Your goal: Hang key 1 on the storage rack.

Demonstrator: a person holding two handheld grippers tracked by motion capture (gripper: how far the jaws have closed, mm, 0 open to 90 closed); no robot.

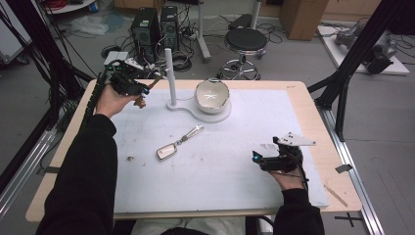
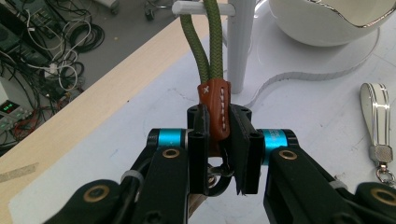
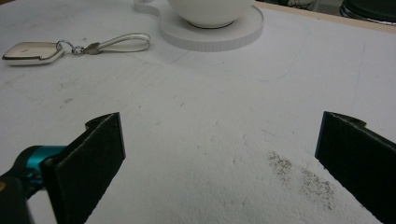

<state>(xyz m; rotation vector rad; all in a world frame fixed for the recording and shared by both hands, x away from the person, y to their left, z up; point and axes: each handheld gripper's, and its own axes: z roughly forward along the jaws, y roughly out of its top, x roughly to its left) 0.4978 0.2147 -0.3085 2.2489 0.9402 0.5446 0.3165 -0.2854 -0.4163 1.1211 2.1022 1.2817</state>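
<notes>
Left gripper (image 2: 219, 154) jaws are clamping narrow on the brown stitched leather tab (image 2: 217, 108) of an olive-green braided cord loop keychain (image 2: 205, 42); a dark metal ring is hanging just below the tab, between the jaws. The cord loop is running up from the tab and looping over the short white peg (image 2: 189, 8) on the upright white post of the stand (image 2: 240, 46), touching it. In the high view the left gripper (image 1: 139, 90) is sitting at the far left of the table, just left of the post, pointing toward it roughly level. The left hand (image 1: 110, 100) is wrapping the gripper body from behind, black-sleeved forearm stretching forward along the left table edge.

Right gripper (image 3: 219, 154) jaws are standing wide apart with nothing between them, hovering low over the white foam mat (image 3: 210, 116). In the high view the right gripper (image 1: 262, 155) is resting near the right front of the mat, pointing left across it, grey three-cornered plate on top, right hand (image 1: 288, 176) gripping from behind, wrist bent inward.

Between the hands, a silver car key fob with a white strap (image 1: 173, 145) is lying flat mid-mat. A white ceramic bowl with a metallic rim (image 1: 212, 95) is sitting on the stand's round base, just right of the post.
</notes>
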